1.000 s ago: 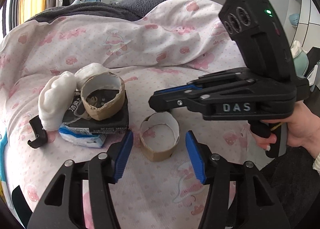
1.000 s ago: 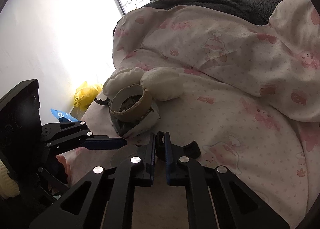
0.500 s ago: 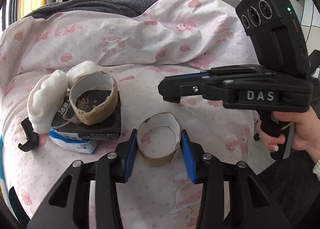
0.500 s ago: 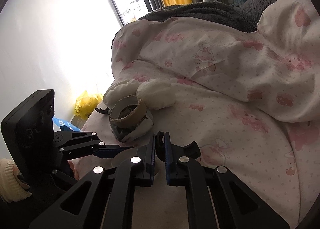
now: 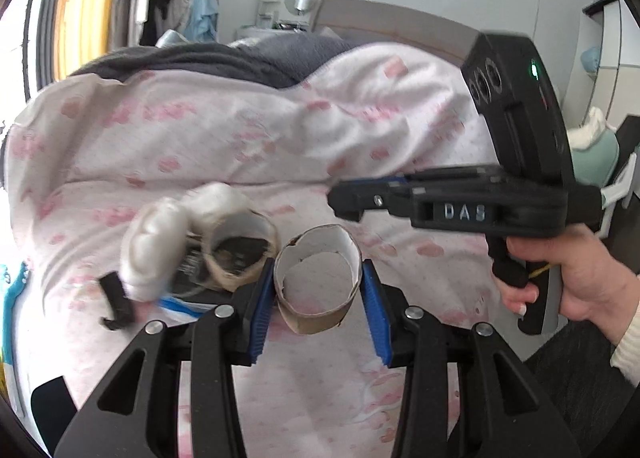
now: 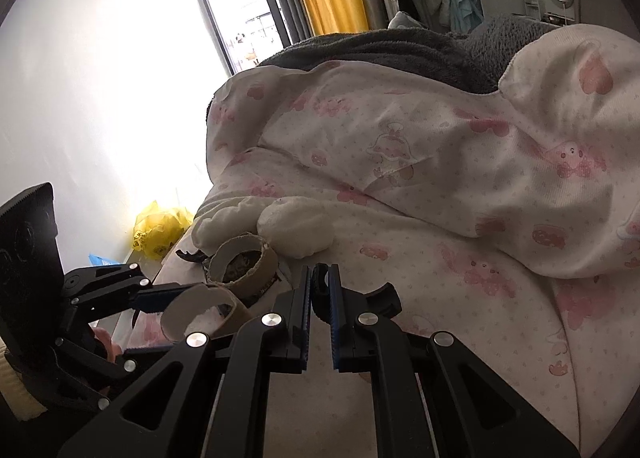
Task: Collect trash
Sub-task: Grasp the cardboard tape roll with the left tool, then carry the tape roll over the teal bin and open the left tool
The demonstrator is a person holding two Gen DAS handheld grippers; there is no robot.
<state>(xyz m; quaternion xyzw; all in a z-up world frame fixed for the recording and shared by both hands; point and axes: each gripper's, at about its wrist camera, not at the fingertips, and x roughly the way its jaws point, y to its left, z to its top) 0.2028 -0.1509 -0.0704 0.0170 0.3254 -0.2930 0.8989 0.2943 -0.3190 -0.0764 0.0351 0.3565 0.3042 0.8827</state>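
My left gripper is shut on a brown cardboard roll core and holds it lifted off the pink-patterned bedding; it also shows in the right wrist view. A second cardboard core sits on a dark wrapper next to white crumpled tissues and a black hook-shaped piece. My right gripper is shut on a black curved clip and hovers above the bed to the right of the pile; it shows at the right in the left wrist view.
A yellow plastic bag lies on the floor beside the bed by the white wall. A grey blanket covers the far end of the bed. A blue and white packet sticks out under the pile.
My left gripper closed on the cardboard core and lifted it off the bedding. The right gripper rose slightly, still shut on the clip.
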